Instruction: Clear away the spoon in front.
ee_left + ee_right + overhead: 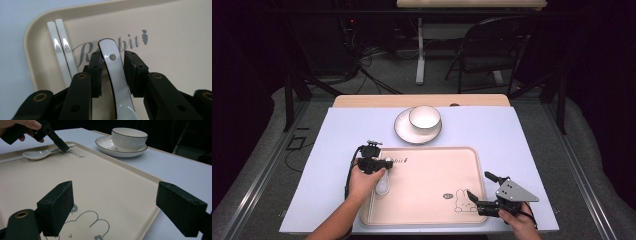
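The person's left hand (362, 181) comes in from the bottom edge and reaches forward over the near left part of the tray (432, 210), holding the left gripper (388, 164) low above it. From the left gripper view, its two black jaws stand on either side of the handle of a white spoon (115, 72) with a dark rim. A narrow gap shows between each pad and the handle, so the jaws are parted and not clamped on it. The spoon lies in the tray's far left corner, its handle pointing toward the word printed there. Its bowl is cut off at the bottom of that view and partly covered by the hand from above. Just beside it, nearer the tray's rim, lie two white chopsticks (61, 50), side by side.

The right hand (518, 222) rests at the near right corner, half cut off by the picture's edge. The right gripper (479, 187) points in over the tray's right rim near the printed rabbit (464, 200), jaws wide apart and empty.

Beyond the tray a bowl (424, 117) sits on a plate (402, 131).
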A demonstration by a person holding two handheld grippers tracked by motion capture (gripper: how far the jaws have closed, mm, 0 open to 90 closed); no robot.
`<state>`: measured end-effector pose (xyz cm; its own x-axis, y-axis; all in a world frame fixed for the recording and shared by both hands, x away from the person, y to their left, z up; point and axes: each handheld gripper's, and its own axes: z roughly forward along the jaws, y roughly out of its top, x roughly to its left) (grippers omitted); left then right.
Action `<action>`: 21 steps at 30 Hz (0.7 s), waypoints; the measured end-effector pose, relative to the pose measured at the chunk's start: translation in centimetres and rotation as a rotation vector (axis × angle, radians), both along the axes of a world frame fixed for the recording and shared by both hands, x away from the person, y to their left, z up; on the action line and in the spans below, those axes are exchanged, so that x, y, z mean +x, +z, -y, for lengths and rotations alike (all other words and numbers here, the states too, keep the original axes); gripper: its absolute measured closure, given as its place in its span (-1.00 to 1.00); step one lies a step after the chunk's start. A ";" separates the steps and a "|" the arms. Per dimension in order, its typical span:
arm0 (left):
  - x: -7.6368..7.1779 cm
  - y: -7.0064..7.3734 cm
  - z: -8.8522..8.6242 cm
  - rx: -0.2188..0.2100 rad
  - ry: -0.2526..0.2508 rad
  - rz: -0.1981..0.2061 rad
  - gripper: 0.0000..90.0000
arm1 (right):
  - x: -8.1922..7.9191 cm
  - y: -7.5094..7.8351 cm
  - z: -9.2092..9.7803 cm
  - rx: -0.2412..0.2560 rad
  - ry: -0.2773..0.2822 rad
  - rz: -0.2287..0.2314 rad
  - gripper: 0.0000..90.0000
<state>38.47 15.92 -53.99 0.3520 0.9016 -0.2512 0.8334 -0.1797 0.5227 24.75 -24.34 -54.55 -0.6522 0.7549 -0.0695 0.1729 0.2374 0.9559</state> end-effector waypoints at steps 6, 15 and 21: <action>0.2 0.3 0.0 0.020 0.009 0.017 0.43 | 0.0 0.0 0.1 -0.001 0.001 -0.001 -0.69; 0.0 1.3 0.0 0.020 -0.002 0.067 0.15 | 0.0 0.0 0.0 0.000 0.001 0.000 -0.69; -0.1 1.9 -0.1 0.023 -0.001 0.096 0.00 | 0.1 0.0 0.0 -0.002 0.003 0.000 -0.69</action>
<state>38.40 16.03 -52.11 0.3741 0.9064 -0.1961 0.7798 -0.1930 0.5955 24.81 -24.29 -54.56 -0.6541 0.7531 -0.0712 0.1718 0.2396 0.9556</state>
